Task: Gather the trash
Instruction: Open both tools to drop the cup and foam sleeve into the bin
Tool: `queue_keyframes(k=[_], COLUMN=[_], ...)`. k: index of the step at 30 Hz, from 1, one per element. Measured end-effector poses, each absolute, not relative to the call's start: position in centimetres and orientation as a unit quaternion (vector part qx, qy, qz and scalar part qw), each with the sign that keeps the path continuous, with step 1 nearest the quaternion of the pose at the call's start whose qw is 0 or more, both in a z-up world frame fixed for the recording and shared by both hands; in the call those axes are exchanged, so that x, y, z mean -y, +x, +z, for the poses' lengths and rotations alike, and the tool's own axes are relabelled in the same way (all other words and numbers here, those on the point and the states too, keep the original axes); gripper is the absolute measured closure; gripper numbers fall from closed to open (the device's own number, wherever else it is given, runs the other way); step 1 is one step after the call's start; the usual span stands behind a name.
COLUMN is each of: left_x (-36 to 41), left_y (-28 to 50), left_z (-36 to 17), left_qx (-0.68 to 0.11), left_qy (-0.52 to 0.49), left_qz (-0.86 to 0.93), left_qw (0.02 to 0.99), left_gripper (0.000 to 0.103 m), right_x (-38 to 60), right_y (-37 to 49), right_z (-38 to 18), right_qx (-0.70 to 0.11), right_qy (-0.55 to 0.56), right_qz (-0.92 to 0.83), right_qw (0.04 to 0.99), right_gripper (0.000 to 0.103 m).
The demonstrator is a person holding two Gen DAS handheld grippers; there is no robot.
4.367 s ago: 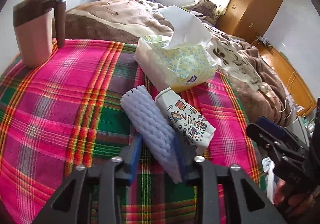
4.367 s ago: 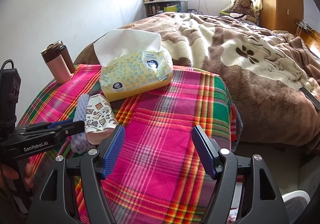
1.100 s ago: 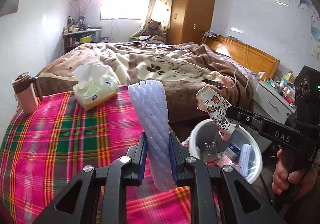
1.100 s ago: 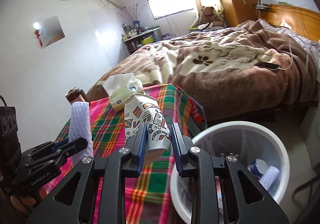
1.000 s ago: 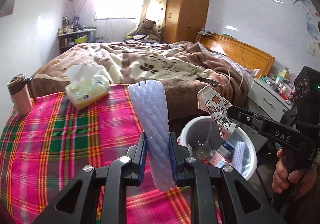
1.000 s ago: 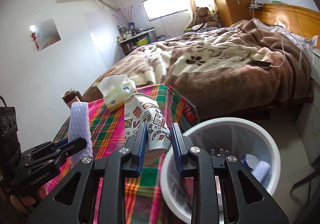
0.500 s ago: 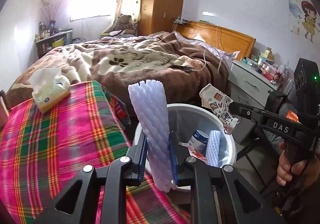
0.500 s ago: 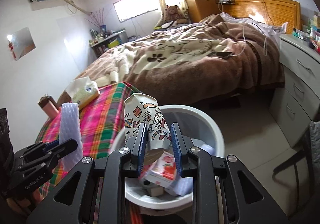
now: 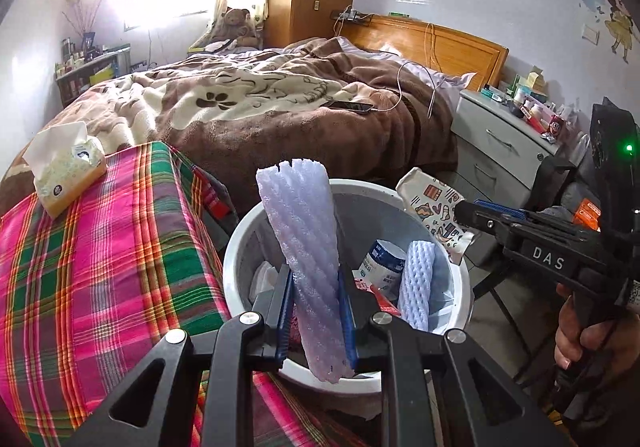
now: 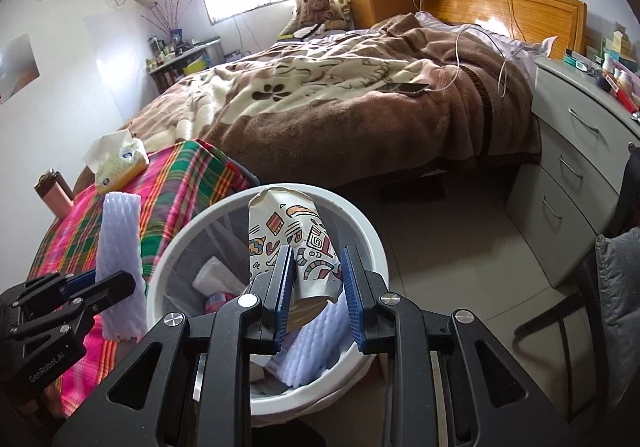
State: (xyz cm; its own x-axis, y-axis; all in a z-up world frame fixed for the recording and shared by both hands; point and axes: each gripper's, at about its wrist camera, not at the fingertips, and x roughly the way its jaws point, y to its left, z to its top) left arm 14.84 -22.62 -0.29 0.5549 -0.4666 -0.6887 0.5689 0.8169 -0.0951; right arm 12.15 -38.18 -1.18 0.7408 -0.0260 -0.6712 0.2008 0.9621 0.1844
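Left gripper (image 9: 316, 321): my jaws are pressed together on the foam net (image 9: 306, 247), gripped low so most of it stands up over the bin (image 9: 460, 279).
Right gripper (image 10: 316, 287): my jaws are clamped on the squashed paper cup (image 10: 290, 243), its open end pointing up, over the middle of the bin.
Why held so: I judge both pieces hang above the bin opening so that they fall inside when I let go.
Bin: white and round, on the floor just beside the table with the plaid cloth (image 9: 100, 267); it already holds another foam net (image 9: 416, 287), a small white pack and some wrappers.
Beyond the bin: a tissue pack (image 9: 68, 175) lies on the far part of the cloth; the bed (image 10: 360, 103) is behind the bin.
Hard to see: my grippers cover the near rim and the bottom of the bin. I cannot read the small pack.
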Motion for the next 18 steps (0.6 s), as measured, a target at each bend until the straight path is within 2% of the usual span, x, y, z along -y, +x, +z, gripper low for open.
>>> queue_keyframes(k=[4, 6, 8, 9, 12, 18], left_x=[23.1, 23.1, 22.8, 22.7, 22.4, 21.8], left_y=[15.1, 15.3, 15.3, 15.3, 15.3, 14.8], left_z=[-0.7, -0.7, -0.7, -0.6, -0.5, -0.3], left_qx=[-0.374, -0.376, -0.373, -0.372, -0.373, -0.371], left_qy=[0.074, 0.071, 0.071, 0.070, 0.067, 0.067], left_qz=[-0.293, -0.290, -0.282, -0.281, -0.278, -0.266], left_qw=[0.877, 0.877, 0.881, 0.882, 0.883, 0.888], left_gripper=[0.079, 0.071, 0.057, 0.055, 0.054, 0.053], right_x=[38.3, 38.4, 38.4, 38.5, 38.4, 37.8], right_y=[12.1, 12.0, 12.0, 12.0, 11.9, 11.2], right_z=[-1.2, -1.0, -1.0, -1.0, -1.3, -1.2], right_qx=[-0.356, -0.353, -0.353, -0.353, -0.356, -0.356], right_qy=[0.117, 0.117, 0.119, 0.121, 0.124, 0.122], right_qz=[-0.062, -0.064, -0.063, -0.064, -0.064, -0.064], right_qw=[0.925, 0.926, 0.926, 0.925, 0.924, 0.924], right_gripper=[0.077, 0.077, 0.076, 0.072, 0.051, 0.051])
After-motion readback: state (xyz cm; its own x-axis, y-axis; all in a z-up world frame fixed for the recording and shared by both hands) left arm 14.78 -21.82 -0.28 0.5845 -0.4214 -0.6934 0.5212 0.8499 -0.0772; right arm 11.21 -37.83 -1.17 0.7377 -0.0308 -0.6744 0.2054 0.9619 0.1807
